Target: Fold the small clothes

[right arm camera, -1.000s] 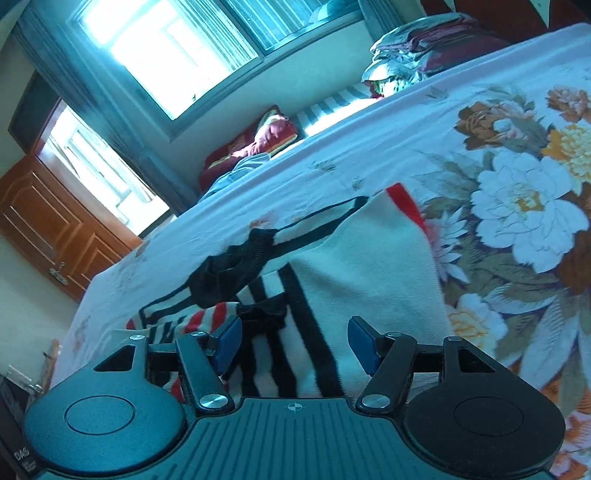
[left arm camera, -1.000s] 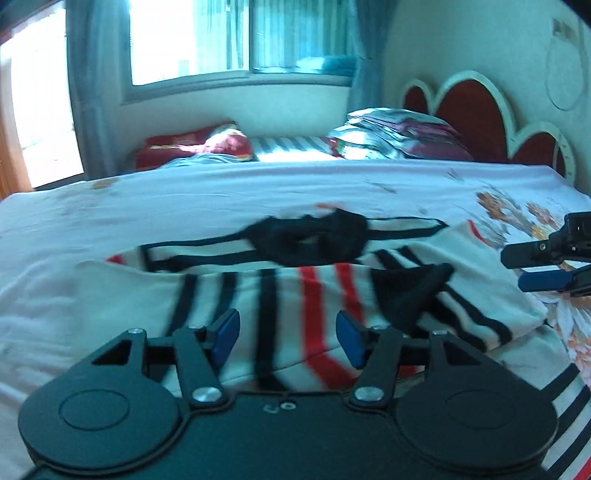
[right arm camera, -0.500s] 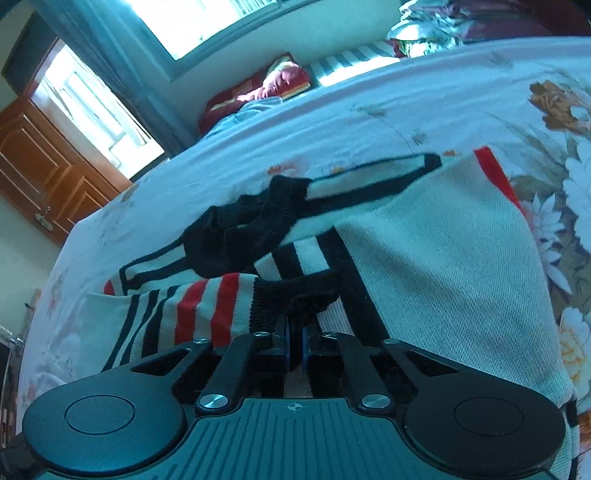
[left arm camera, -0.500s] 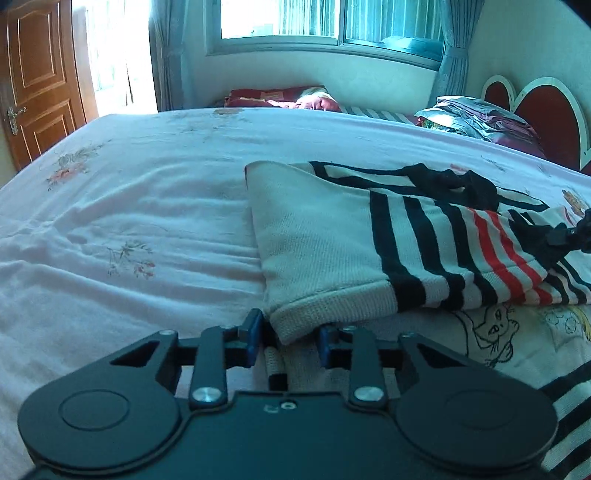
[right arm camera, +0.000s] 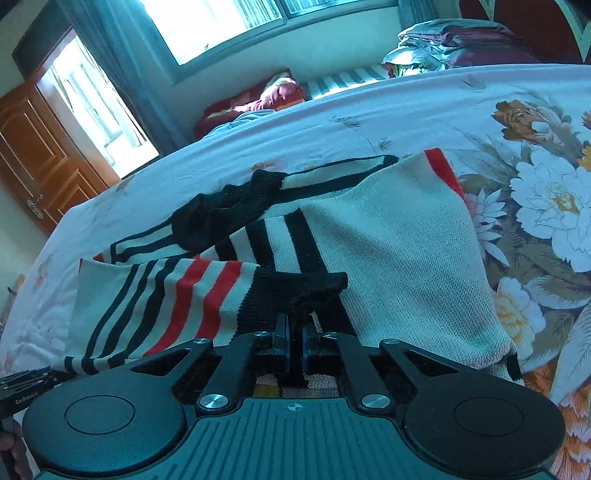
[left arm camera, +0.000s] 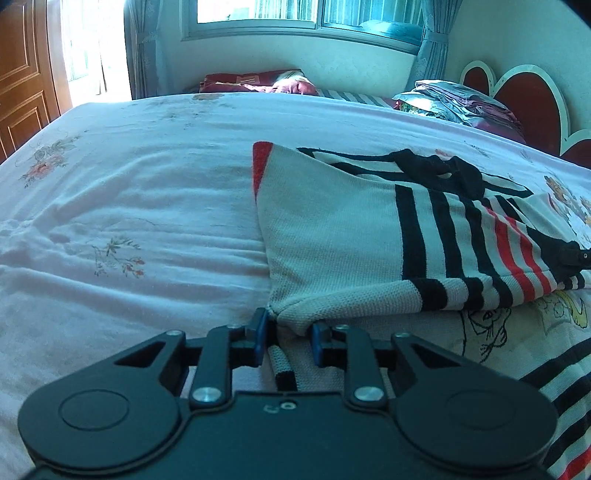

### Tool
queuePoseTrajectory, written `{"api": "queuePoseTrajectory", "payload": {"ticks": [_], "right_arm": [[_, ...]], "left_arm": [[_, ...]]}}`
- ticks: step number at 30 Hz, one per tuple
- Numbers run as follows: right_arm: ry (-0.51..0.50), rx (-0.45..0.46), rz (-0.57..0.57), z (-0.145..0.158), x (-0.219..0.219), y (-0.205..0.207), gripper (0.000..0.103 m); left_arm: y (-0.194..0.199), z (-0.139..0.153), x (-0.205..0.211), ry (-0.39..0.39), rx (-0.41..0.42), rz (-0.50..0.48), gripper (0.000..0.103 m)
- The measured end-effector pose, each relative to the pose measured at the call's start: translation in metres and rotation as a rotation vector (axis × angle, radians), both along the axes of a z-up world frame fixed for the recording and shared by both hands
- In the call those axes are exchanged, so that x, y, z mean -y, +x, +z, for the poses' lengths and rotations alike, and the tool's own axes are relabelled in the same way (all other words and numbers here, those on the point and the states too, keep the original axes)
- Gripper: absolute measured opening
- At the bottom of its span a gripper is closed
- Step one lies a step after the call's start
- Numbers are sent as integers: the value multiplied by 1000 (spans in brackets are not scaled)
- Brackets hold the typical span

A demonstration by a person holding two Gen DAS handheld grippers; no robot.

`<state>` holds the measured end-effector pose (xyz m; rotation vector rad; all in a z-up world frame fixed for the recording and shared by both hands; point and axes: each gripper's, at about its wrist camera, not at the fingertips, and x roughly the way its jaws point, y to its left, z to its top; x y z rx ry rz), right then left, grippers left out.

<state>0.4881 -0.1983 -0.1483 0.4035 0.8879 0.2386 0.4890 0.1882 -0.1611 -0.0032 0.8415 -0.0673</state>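
**Sweater pinched at two edges on the bed**

Pale floral bedding (left arm camera: 147,206) fills both views, and the striped sweater (left arm camera: 351,236) is spread on it, sleeves folded across the body. Wide bare sheet is seen to the left of the sweater's straight side edge, as far as the door (left arm camera: 22,85); the window (left arm camera: 295,14) and the headboard (left arm camera: 517,99) bound the far side. The left gripper (left arm camera: 286,338) is set at the near cream corner, where a bunched fold of the hem is caught between its blue pads; its jaws have just been closing. The right gripper (right arm camera: 294,347) is pressed nearly together on the black cuff (right arm camera: 295,291) of the striped sleeve. Flowered bedding lies free to the right of the sweater's edge in the right wrist view.
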Motion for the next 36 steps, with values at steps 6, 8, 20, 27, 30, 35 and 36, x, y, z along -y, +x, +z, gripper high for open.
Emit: {"api": "queuePoseTrajectory", "payload": {"ticks": [6,8,20,27,30,35,36], "right_arm": [[33,-11,-51,0,7,-3,7],[23,26,-76,13,10,-6,39],[-159,-37,27,-1,-7,11,4],[-247,34,6,15,3,32,4],[-344,-11,10,2,5,60,4],[-360,-29,-4,-2,12,73,4],[-369,7,-21,7,6,68,5]], "left_arm": [[-2,5,-4,-4,-24,-62,40],[-18,18,-13,-36,29,-74,52],[21,2,34,-88,22,-161,53],[80,15,26,-96,26,-155,52],[132,3,12,-87,-15,-102,53],[165,4,-5,-140,-25,-74,52],[158,9,-2,-127,-2,-72,52]]}}
